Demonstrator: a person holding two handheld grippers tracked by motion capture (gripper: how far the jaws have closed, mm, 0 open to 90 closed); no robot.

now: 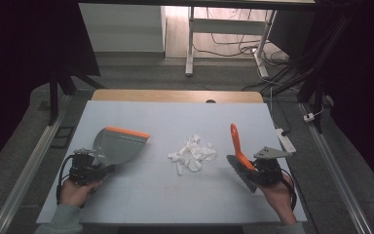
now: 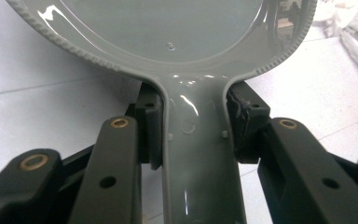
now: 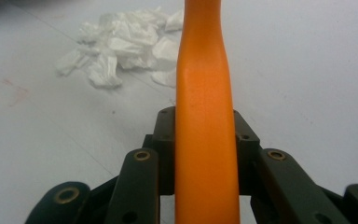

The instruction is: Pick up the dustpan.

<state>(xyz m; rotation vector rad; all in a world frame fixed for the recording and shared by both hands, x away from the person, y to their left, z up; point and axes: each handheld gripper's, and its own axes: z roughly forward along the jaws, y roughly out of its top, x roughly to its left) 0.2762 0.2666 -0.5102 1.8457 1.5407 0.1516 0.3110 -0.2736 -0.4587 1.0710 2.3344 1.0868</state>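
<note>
Two grippers are at work on the pale table, and each has its jaws clamped on a tool. The left gripper grips the handle of a grey dustpan; in the left gripper view the pads press both sides of the dustpan's narrow grey neck just below where it widens into the pan. The pan's orange front lip faces the heap of crumpled white paper at the middle of the table, a short way to the left of that heap and apart from it.

The right gripper holds a hand brush on the other side of the paper heap, also clear of it. In the right gripper view its jaws are closed narrowly on the brush's orange handle, which runs up between them, with the paper lying beyond and to its left. From above, the handle slants up and away from the hand, while the dark bristle head lies low beside the gripper.

Whether the bristles touch the table is hard to make out. Most of the pan is cut off at the top of the left gripper view, and the handle's tip leaves the right gripper view.
</note>
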